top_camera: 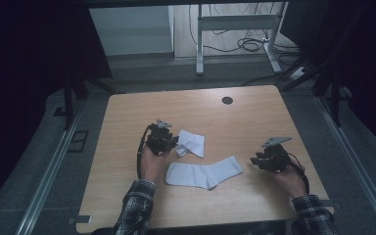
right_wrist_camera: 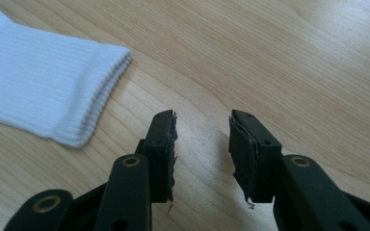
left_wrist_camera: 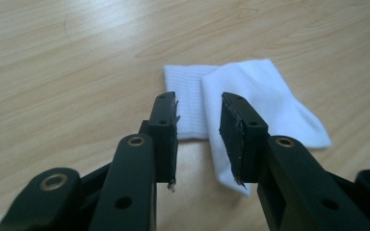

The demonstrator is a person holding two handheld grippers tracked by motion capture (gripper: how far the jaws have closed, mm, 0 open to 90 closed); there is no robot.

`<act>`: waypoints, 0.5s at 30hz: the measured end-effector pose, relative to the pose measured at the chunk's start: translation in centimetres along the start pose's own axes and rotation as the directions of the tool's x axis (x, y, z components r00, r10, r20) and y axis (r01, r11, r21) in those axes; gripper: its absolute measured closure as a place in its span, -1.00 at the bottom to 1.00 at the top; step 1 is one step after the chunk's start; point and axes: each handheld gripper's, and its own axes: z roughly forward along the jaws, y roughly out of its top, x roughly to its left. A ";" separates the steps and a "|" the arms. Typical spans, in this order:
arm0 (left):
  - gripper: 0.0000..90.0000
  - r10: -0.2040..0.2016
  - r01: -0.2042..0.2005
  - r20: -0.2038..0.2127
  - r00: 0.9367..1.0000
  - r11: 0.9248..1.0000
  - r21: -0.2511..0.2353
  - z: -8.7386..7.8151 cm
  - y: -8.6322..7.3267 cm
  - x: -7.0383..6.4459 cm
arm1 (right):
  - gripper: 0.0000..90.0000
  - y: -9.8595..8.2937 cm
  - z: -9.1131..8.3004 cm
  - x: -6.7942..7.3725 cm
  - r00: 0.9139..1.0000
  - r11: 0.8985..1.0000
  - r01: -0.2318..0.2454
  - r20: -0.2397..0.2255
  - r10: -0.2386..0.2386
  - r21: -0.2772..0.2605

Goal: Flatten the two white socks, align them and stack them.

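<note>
A dim room framed the scene, cables trailing on the floor beyond a pale wood-grain bench [top_camera: 127, 117] with a small dark round grommet [top_camera: 227, 100] near its far edge. On the bench, the left gripper [top_camera: 175, 142] sat with its black jaws apart and nothing between them, tips right at the near edge of a folded white ribbed cotton sock [top_camera: 192, 142]. In the left gripper view the left gripper [left_wrist_camera: 200, 137] had that folded white sock [left_wrist_camera: 250, 96] just beyond its jaws, the fabric lying flat and doubled over itself. Just nearer the person lay a second white sock [top_camera: 204, 175], stretched out long on the wood. Over on the other side, the right gripper [top_camera: 255, 160] hovered with jaws likewise parted and empty, beside that long sock's cuff end. In the right gripper view the right gripper [right_wrist_camera: 202, 154] pointed at bare wood, the ribbed cuff [right_wrist_camera: 53, 96] off to one side of it.

The danger from here, as I judged it: a pinch on the folded sock could catch only the top layer, so the fold would fall open on lifting. On the right, the jaws looked aimed past the cuff, so closing there would likely grab nothing. Thin cloth flat on wood could also slide away instead of bunching.
</note>
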 end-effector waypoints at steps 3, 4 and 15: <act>0.50 -0.009 0.009 0.004 1.000 1.000 0.001 0.9 0.2 0.0 | 0.34 -0.1 0.1 -0.2 1.000 1.000 0.010 0.005 -0.010 0.003; 0.50 -0.012 0.012 0.014 1.000 1.000 -0.001 1.1 0.2 -0.1 | 0.34 -0.2 0.1 -0.2 1.000 1.000 0.009 0.006 -0.009 0.005; 0.43 0.004 -0.005 0.090 0.996 1.000 0.002 1.6 0.1 -1.4 | 0.31 -0.3 0.2 -0.2 1.000 1.000 0.017 0.008 -0.017 0.013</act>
